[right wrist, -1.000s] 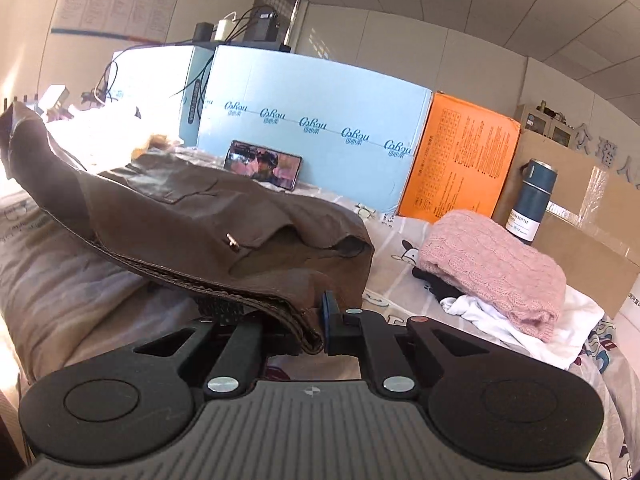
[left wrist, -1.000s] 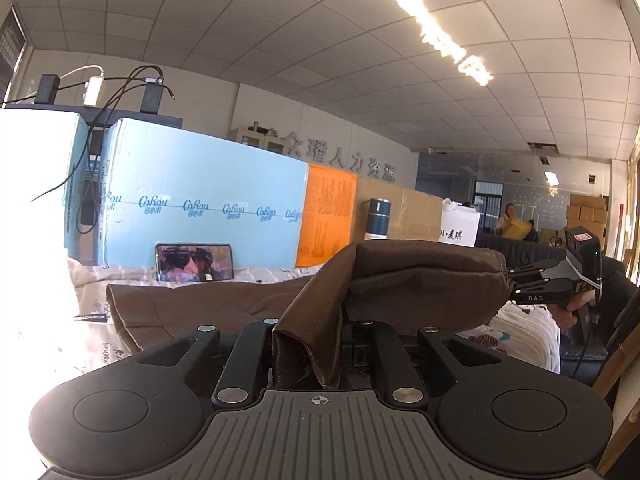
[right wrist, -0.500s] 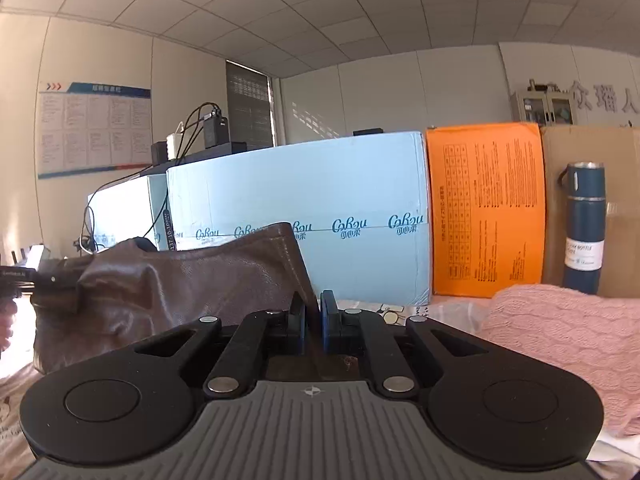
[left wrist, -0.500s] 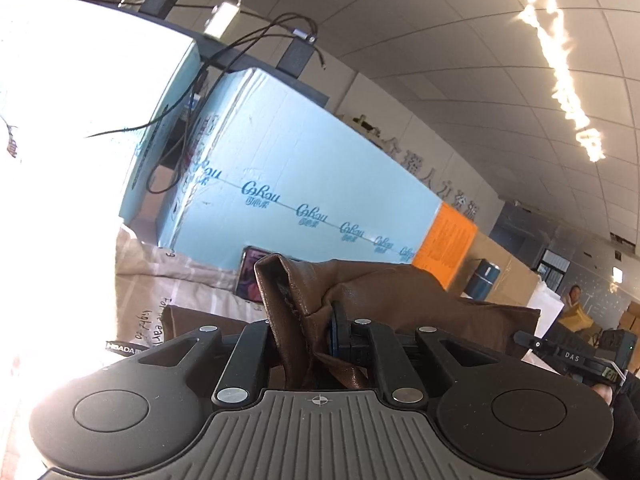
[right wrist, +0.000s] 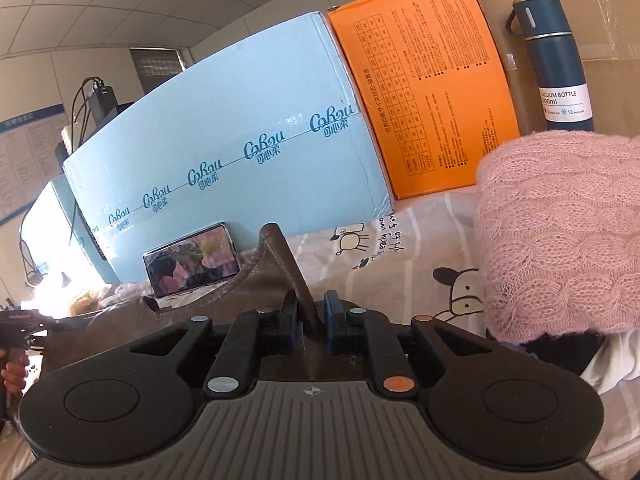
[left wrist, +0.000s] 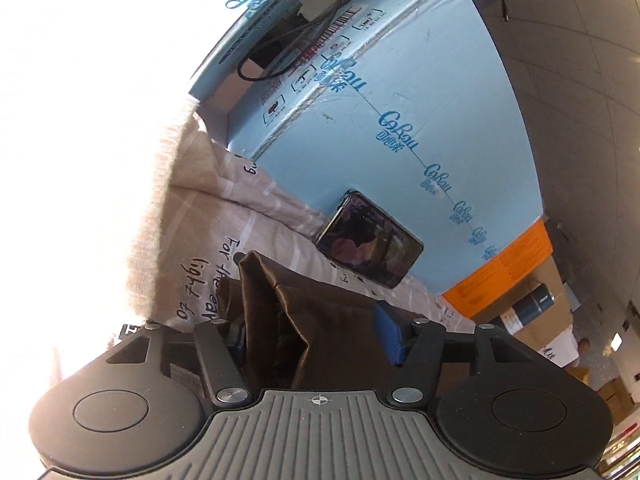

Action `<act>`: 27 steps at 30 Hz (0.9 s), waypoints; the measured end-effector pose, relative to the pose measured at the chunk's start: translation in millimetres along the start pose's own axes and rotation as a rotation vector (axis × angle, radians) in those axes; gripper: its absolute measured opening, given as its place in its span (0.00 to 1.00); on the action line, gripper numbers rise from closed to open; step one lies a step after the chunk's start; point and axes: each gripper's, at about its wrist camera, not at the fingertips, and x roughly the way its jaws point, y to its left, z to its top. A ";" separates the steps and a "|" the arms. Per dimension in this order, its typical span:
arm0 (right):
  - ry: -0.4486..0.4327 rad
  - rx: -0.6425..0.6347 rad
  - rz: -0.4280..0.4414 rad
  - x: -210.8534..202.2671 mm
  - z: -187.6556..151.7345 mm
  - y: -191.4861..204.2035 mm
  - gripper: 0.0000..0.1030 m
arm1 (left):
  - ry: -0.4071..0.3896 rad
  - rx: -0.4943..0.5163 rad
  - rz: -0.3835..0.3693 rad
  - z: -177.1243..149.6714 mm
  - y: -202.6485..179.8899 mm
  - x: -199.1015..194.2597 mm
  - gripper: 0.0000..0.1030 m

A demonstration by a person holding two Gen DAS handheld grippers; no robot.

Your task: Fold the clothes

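Observation:
A brown garment (left wrist: 320, 320) lies on the printed bed sheet (left wrist: 240, 216). Its bunched edge sits between the wide-apart fingers of my left gripper (left wrist: 314, 336), which is open. In the right wrist view the same brown garment (right wrist: 240, 296) spreads to the left, low on the sheet (right wrist: 400, 260). One stiff edge of it stands up between the fingers of my right gripper (right wrist: 311, 316), which is shut on it. The left gripper (right wrist: 16, 320) shows at the far left edge, held by a hand (right wrist: 12, 372).
A phone (right wrist: 192, 260) leans on a long light-blue box (right wrist: 240, 152) just beyond the garment. An orange box (right wrist: 424, 80) and a dark blue vacuum bottle (right wrist: 556, 64) stand behind. A folded pink knit sweater (right wrist: 560, 232) rests on other clothes at the right.
Both grippers came down from holding the garment in the air to the sheet near the blue box. The left gripper's fingers have spread apart and released the cloth.

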 end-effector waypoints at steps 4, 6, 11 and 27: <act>0.001 0.039 0.000 -1.9 0.1 -4.2 0.56 | -0.026 0.055 0.021 -7.1 -11.3 -11.9 0.80; 0.000 0.057 0.004 -3.4 0.2 -6.1 0.65 | -0.038 0.127 0.057 -12.4 -21.1 -11.6 0.80; 0.021 0.079 -0.069 1.1 -2.3 -9.0 0.60 | -0.080 0.265 0.182 -22.0 -37.1 -4.2 0.78; 0.051 0.123 -0.102 7.8 -8.0 -16.6 0.74 | -0.117 0.398 0.350 -23.5 -39.3 6.2 0.34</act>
